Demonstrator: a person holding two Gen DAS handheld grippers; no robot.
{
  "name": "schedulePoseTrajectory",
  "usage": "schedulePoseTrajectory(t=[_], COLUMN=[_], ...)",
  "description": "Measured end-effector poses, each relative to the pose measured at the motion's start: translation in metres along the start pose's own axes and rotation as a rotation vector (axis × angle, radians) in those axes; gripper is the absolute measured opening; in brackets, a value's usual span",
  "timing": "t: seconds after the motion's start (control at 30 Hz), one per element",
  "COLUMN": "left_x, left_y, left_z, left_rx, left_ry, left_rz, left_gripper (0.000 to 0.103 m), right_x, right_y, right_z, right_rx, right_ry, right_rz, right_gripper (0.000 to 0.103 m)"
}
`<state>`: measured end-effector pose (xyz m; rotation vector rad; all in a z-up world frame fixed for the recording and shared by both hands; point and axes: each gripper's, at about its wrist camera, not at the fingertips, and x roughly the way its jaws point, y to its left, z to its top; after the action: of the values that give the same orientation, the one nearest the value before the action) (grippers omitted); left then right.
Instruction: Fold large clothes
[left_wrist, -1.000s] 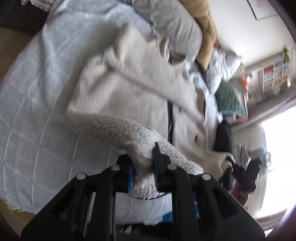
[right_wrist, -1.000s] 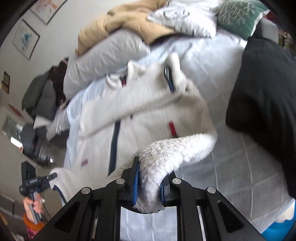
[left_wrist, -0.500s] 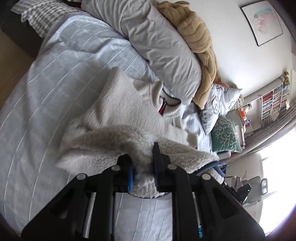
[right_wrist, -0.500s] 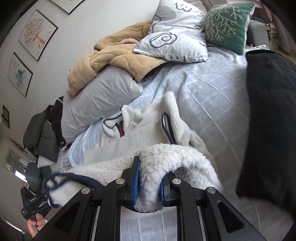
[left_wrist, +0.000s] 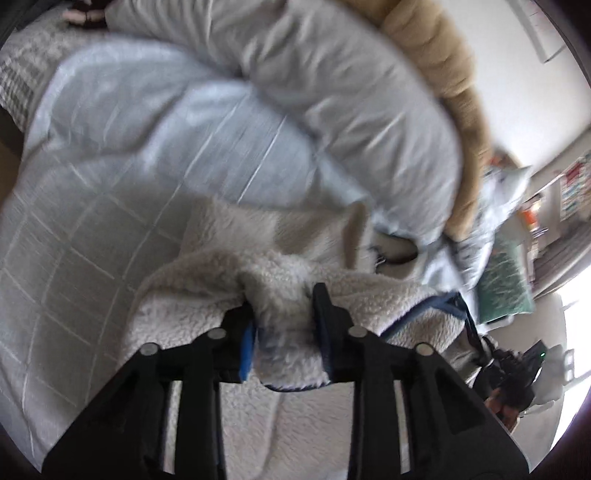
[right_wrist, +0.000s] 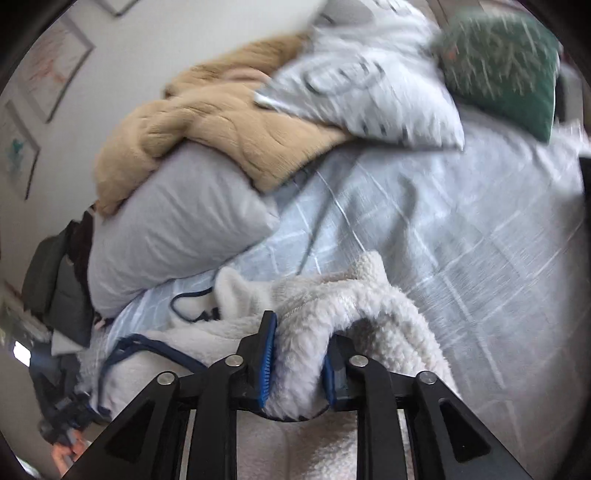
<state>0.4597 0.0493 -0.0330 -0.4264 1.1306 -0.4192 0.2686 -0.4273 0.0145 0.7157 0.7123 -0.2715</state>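
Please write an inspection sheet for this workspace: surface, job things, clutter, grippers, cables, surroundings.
Surface: bed with a light blue checked cover.
Job things: cream fleece jacket, its lower part folded up toward the collar.
Clutter: grey pillow, tan blanket, patterned pillow, green cushion.
Grippers: left gripper and right gripper both have their jaws opening, fleece between the pads.
Cables: nothing seen; only the jacket's dark blue trim.
Surroundings: white wall with framed pictures; shelves, blurred.
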Motion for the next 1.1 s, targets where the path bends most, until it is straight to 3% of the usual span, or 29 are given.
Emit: schedulePoseTrajectory(t=[0.1, 0.17, 0.23, 0.3, 0.4, 0.53, 0.73, 0.77, 0.8, 0.83, 0.87, 0.93, 1.03, 1.1], left_x=[0.011, 0.009, -0.002, -0.017, -0.033, -0.017, 0.038, 0.044, 0.047, 0.05, 0.049, 0.034, 0.015, 0.015], left_y=[0.006, 0.013, 0.022, 0.026, 0.027, 0.018, -0.014, -0.019, -0.024, -0.028, -0.031, -0.04, -0.04, -0.031], left_z=[0.003, 0.009, 0.015, 0.021, 0.026, 0.023, 0.019, 0.02, 0.021, 0.023, 0.023, 0.021, 0.025, 0.033], left_rx=[0.014, -0.005, -0.04, -0.03, 0.071, 0.281, 0.534, 0.554, 0.561, 0.552, 0.534, 0.532, 0.488, 0.437], left_ry=[-0.007, -0.007, -0.03, -0.078, -0.142, -0.134, -0.051, -0.051, -0.051, -0.047, -0.063, -0.202, -0.37, -0.409], left_rz=[0.019, -0.021, -0.035, 0.004, 0.086, 0.199, 0.247, 0.262, 0.262, 0.216, 0.214, 0.212, 0.186, 0.172], left_gripper=[0.056, 0.059, 0.068, 0.077, 0.078, 0.078, 0.078, 0.077, 0.052, 0.011, 0.012, 0.012, 0.012, 0.012], right_x=[0.033, 0.043, 0.045, 0.042, 0.018, -0.012, 0.043, 0.052, 0.061, 0.067, 0.072, 0.077, 0.057, 0.055], right_y=[-0.017, -0.025, -0.034, -0.044, -0.053, -0.049, 0.007, 0.014, 0.02, 0.024, 0.026, 0.031, 0.033, 0.028], right_z=[0.003, 0.005, 0.01, 0.017, 0.03, 0.039, 0.017, 0.014, 0.011, 0.008, 0.007, 0.01, 0.019, 0.027], right_rx=[0.081, 0.109, 0.135, 0.167, 0.15, -0.005, -0.427, -0.47, -0.501, -0.523, -0.533, -0.534, -0.513, -0.48], right_ry=[0.064, 0.078, 0.101, 0.122, 0.085, -0.022, 0.073, 0.072, 0.062, 0.045, 0.03, -0.006, -0.187, -0.241], right_rz=[-0.009, -0.005, 0.046, 0.101, 0.114, 0.032, -0.198, -0.23, -0.27, -0.3, -0.318, -0.33, -0.336, -0.341], right_gripper=[0.041, 0.053, 0.055, 0.055, 0.063, 0.067, 0.067, 0.066, 0.062, 0.042, 0.012, 0.011, 0.011, 0.011])
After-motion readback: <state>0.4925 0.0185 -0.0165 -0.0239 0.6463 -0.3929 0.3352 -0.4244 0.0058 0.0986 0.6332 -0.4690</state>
